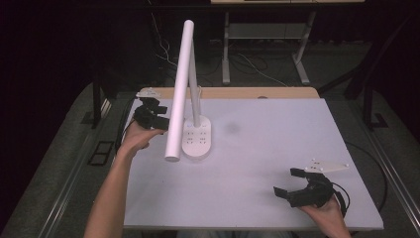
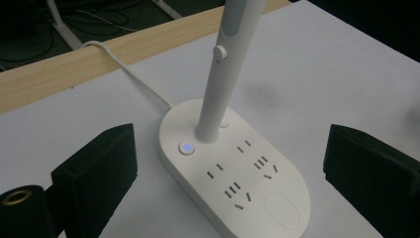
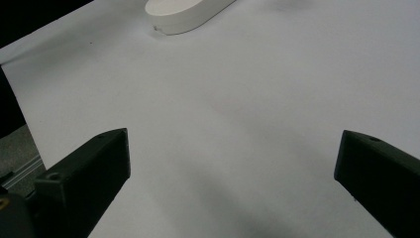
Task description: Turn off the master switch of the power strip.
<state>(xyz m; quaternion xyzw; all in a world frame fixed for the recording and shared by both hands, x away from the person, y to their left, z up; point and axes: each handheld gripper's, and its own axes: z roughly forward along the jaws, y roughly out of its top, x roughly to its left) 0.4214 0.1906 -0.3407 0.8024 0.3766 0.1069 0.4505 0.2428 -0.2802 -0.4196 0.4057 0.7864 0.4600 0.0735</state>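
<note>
A desk lamp's base [image 1: 197,138] sits on the table [image 1: 257,168] left of centre and toward the far side, its stem [image 1: 195,94] rising from the base's far end and its long head [image 1: 179,91] slanting forward and down over the base's left side. The left gripper [image 1: 157,115] hovers just left of the base, beside the lamp head, while the right gripper [image 1: 292,184] is well apart from both, near the front right corner of the table. A cord [image 2: 130,69] runs from the base's far end across the table and over its far edge.
</note>
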